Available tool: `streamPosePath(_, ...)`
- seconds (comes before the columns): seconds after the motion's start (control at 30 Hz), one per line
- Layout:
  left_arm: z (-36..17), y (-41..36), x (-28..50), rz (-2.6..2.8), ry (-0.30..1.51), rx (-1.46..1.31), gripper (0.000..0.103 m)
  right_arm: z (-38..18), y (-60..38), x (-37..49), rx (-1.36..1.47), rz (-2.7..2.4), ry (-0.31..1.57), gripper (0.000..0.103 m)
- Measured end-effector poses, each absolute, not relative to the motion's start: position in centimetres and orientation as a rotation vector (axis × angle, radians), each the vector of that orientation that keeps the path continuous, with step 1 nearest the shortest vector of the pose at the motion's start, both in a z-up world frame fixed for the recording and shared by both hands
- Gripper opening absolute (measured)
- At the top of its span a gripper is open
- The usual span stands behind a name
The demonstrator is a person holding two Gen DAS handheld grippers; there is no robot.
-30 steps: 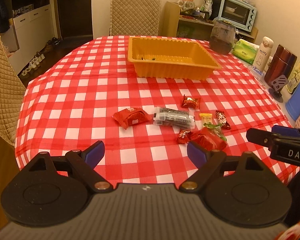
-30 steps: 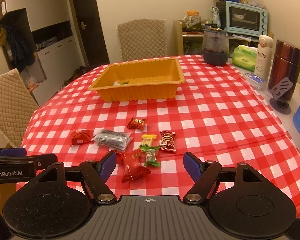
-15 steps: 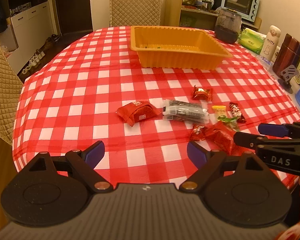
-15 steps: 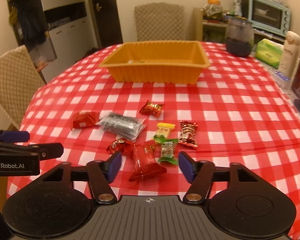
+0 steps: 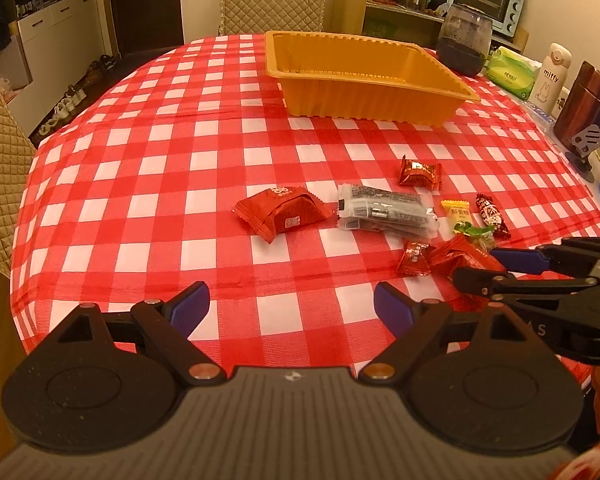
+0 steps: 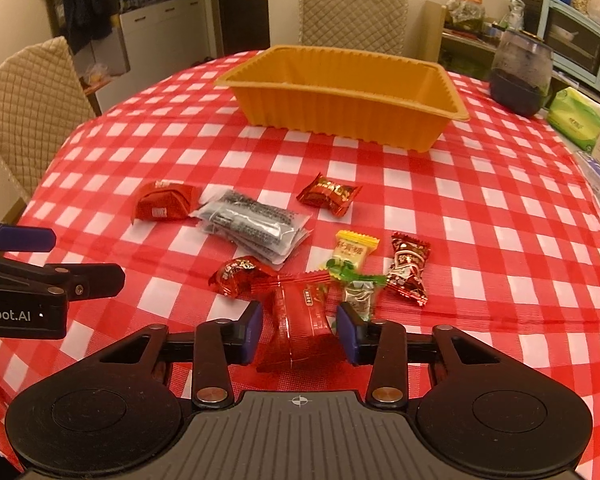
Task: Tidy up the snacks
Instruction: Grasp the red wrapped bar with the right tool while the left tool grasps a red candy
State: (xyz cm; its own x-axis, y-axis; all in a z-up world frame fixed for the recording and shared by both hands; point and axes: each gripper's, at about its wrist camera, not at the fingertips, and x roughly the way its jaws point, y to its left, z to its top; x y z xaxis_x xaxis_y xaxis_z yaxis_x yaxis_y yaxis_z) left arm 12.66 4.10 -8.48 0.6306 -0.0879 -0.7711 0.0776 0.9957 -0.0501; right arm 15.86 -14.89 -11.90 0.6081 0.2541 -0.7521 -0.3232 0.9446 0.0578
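While my left gripper hangs with jaws spread wide over the checked worktop, my right gripper straddles the red snack packet, jaws parted, not yet clamped.

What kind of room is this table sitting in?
Most likely a home dining room or eat-in kitchen: a red checked tablecloth covers a table with quilted-cover chairs around it, a blue toaster oven sits on a side shelf, and white cabinets stand by a dark door.
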Motion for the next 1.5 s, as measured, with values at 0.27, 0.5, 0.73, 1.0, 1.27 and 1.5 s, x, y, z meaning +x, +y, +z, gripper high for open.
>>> streamPosePath(0.27, -8.9, 3.7, 12.9, -0.107, 0.896, -0.008, 0.087, -12.2, -15.0, 15.7, -0.088, 0.331, 0.862, 0.028)
streamPosePath(0.5, -8.9, 1.9, 13.4, -0.174, 0.891, 0.004, 0.081, -10.5, -16.6, 14.5, -0.039, 0.296, 0.791, 0.027)
streamPosePath(0.73, -9.7, -1.4, 14.8, -0.27, 0.88, 0.054, 0.062, -9.9, -19.5, 14.7, 0.011, 0.211, 0.776, 0.027)
streamPosePath(1.0, -10.8, -3.8, 16.9, -0.317, 0.889, 0.072, 0.041, -10.2, -21.2, 14.9, 0.037, 0.182, 0.788, 0.027)
streamPosePath(1.27, -11.4, -4.4, 17.3, -0.313, 0.906, 0.089, 0.02, -10.5, -21.3, 15.1, 0.047, 0.176, 0.793, 0.027)
streamPosePath(1.5, -10.6, -3.8, 15.7, -0.288, 0.898, 0.077, 0.017, -10.1, -21.3, 15.0, 0.055, 0.174, 0.784, 0.027)
